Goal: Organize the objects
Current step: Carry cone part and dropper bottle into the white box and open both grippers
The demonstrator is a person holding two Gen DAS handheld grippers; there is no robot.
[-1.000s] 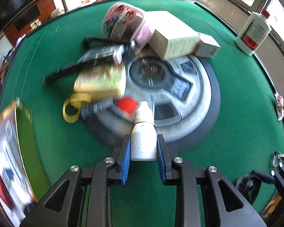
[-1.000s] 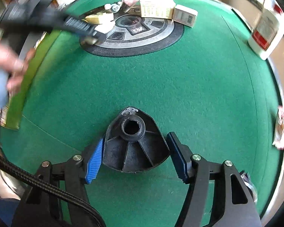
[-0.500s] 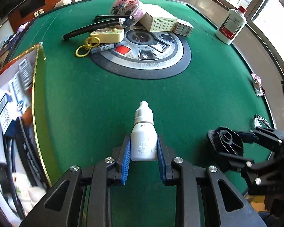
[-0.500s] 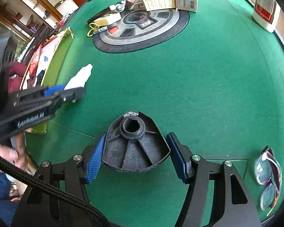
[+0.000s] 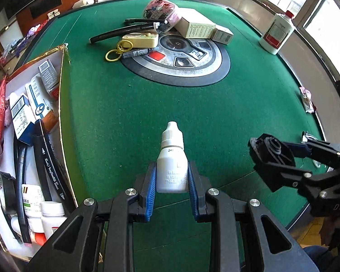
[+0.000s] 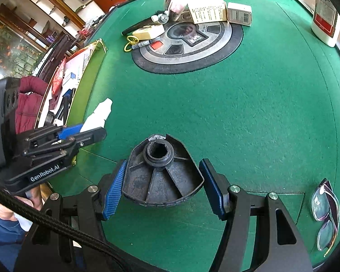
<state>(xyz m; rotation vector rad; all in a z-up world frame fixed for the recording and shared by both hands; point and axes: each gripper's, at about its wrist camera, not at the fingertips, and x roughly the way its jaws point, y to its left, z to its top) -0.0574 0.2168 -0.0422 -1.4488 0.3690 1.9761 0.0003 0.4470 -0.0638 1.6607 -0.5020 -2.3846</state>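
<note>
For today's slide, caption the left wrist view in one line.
Left claw grips a white dropper bottle above green felt, open box alongside.

Matt fuzzy green felt on table (image 5: 147,104), smooth glossy white plastic dropper bottle (image 5: 171,158) near its front edge, dull scuffed black plastic ribbed part (image 6: 162,174), ridged blue rubbery pads (image 6: 114,190), shiny metal screws (image 5: 131,191).

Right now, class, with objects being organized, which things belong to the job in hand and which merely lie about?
In hand:
left gripper holding dropper bottle
right gripper holding black ribbed part
open box

Lying about:
eyeglasses
large white bottle
</note>
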